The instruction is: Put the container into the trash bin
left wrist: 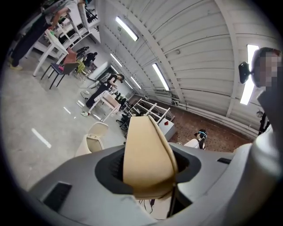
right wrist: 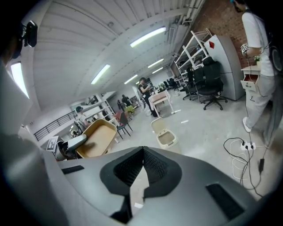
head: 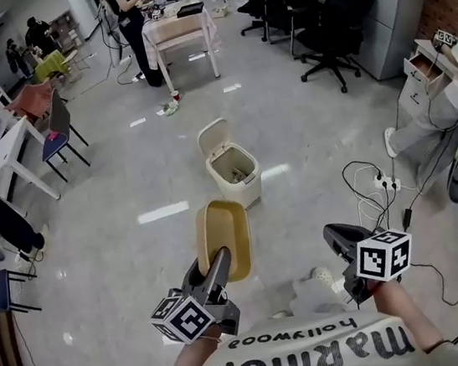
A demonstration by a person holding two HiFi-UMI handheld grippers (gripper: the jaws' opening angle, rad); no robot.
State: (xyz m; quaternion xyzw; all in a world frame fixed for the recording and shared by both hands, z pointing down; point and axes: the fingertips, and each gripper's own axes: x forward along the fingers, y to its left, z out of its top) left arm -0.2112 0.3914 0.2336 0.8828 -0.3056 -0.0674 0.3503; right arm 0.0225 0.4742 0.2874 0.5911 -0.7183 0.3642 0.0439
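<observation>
A pale grey floor (head: 129, 192) is seen across the whole room, with a white table (head: 178, 31) standing far back. A cream trash bin (head: 234, 171) is set on the floor ahead of both grippers, its lid tipped up and its mouth open. The tan container (head: 222, 238) is held up off the floor, short of the bin and on its near side — it is not over the opening. It is gripped at its near end by the left gripper (head: 218, 264), whose jaws are pressed onto its wall (the rest of the container juts out ahead of the jaws, toward the bin). The right gripper (head: 331, 235) is carried beside it, apart from the container — its jaws are brought together at the tips, with nothing between them.
</observation>
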